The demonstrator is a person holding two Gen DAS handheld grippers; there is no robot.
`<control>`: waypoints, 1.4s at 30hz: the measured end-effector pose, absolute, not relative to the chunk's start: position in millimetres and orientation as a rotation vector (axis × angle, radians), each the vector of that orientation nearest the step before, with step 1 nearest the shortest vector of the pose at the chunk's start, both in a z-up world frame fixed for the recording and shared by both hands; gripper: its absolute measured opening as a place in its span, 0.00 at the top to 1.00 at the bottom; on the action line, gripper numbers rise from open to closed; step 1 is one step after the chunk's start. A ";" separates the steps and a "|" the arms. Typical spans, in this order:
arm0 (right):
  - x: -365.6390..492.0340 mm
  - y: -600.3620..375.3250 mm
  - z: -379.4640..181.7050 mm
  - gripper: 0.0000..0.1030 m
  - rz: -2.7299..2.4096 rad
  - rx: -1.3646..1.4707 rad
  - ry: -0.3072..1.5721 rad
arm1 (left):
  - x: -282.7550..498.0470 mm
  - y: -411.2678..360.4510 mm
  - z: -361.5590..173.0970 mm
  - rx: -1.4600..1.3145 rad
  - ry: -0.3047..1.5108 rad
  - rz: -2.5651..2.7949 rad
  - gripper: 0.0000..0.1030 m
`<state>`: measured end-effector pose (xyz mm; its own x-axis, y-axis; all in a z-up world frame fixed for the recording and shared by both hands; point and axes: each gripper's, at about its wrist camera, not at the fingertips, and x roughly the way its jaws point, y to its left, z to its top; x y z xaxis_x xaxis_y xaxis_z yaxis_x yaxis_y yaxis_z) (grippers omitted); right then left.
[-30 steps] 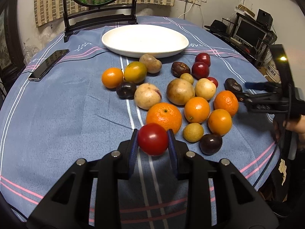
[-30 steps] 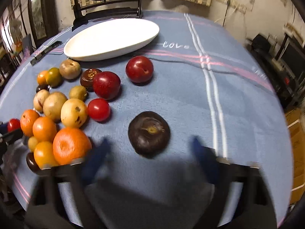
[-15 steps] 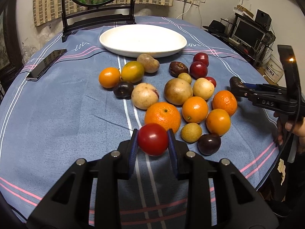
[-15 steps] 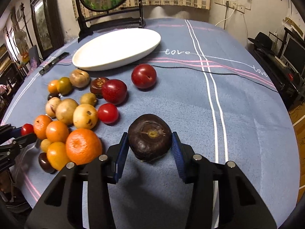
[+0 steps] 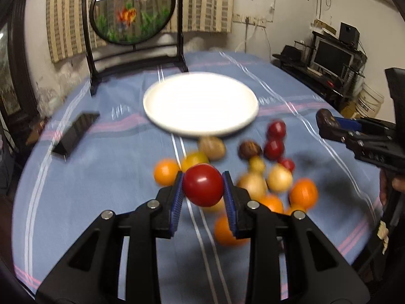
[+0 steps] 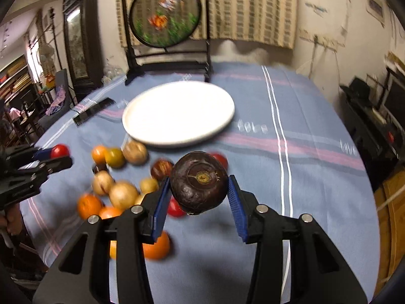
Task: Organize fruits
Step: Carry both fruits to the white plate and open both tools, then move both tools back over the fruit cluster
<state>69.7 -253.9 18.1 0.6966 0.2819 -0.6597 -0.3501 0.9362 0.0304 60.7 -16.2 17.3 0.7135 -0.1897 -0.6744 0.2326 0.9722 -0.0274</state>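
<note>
My left gripper (image 5: 203, 174) is shut on a small red fruit (image 5: 202, 190), held above the blue striped tablecloth. In the right wrist view my right gripper (image 6: 199, 178) is shut on a dark purple-brown round fruit (image 6: 198, 187), also clear of the cloth. The white oval plate (image 5: 162, 116) lies beyond both, with nothing on it. Between plate and grippers sits a blurred cluster of oranges (image 5: 302, 193), yellow-brown fruits (image 5: 278, 177) and dark red plums (image 5: 274, 149). Each gripper shows at the other view's edge: the right gripper (image 5: 329, 124), the left gripper (image 6: 54, 155).
A black phone (image 5: 76, 131) lies on the cloth left of the plate. A round framed picture on a black stand (image 5: 134, 12) rises at the table's far edge. A desk with a monitor (image 5: 331, 55) stands off to the right. A hand (image 5: 397, 185) grips the right tool.
The right jaws have closed on the dark fruit and lifted it off the cloth. Both grippers have risen with their fruit, and the plate now sits nearer the middle of both views.
</note>
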 end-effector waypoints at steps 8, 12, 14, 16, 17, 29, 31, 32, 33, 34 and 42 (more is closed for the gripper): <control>159.2 -204.5 25.4 0.56 0.398 -0.150 0.751 | 170.0 -27.1 29.1 0.037 0.762 -0.198 0.71; 208.8 -191.6 6.5 0.56 0.357 -0.173 0.822 | 226.8 -26.7 4.0 0.018 0.858 -0.163 0.70; 231.4 -186.2 -4.9 0.56 0.328 -0.196 0.856 | 249.7 -23.9 -9.6 0.005 0.896 -0.141 0.71; 246.7 -183.4 -13.9 0.56 0.314 -0.199 0.880 | 261.6 -22.2 -19.7 -0.003 0.921 -0.132 0.71; 253.3 -183.6 -18.3 0.56 0.306 -0.196 0.891 | 266.6 -21.4 -23.0 -0.006 0.927 -0.130 0.70; 239.1 -196.7 -8.4 0.36 0.299 -0.112 0.860 | 241.0 -17.1 3.4 -0.004 0.806 -0.102 0.22; 222.8 -204.8 -1.5 0.36 0.302 -0.097 0.841 | 225.8 -18.1 8.6 0.011 0.794 -0.109 0.20; 214.8 -208.3 1.0 0.36 0.304 -0.093 0.834 | 215.4 -18.5 11.6 0.023 0.786 -0.111 0.18; 204.8 -213.3 3.5 0.36 0.304 -0.090 0.828 | 209.5 -18.6 13.2 0.030 0.782 -0.109 0.16; 197.8 -216.1 4.7 0.36 0.303 -0.089 0.823 | 199.2 -18.0 15.1 0.038 0.776 -0.108 0.15; 132.3 -246.2 -4.9 0.36 0.272 -0.088 0.810 | 128.0 -14.2 13.3 0.062 0.772 -0.114 0.10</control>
<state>132.3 -246.2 -4.9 0.6565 0.2063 -0.7256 -0.2736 0.9615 0.0258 128.0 -14.2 13.3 0.7106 -0.0801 -0.6990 0.1258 0.9919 0.0142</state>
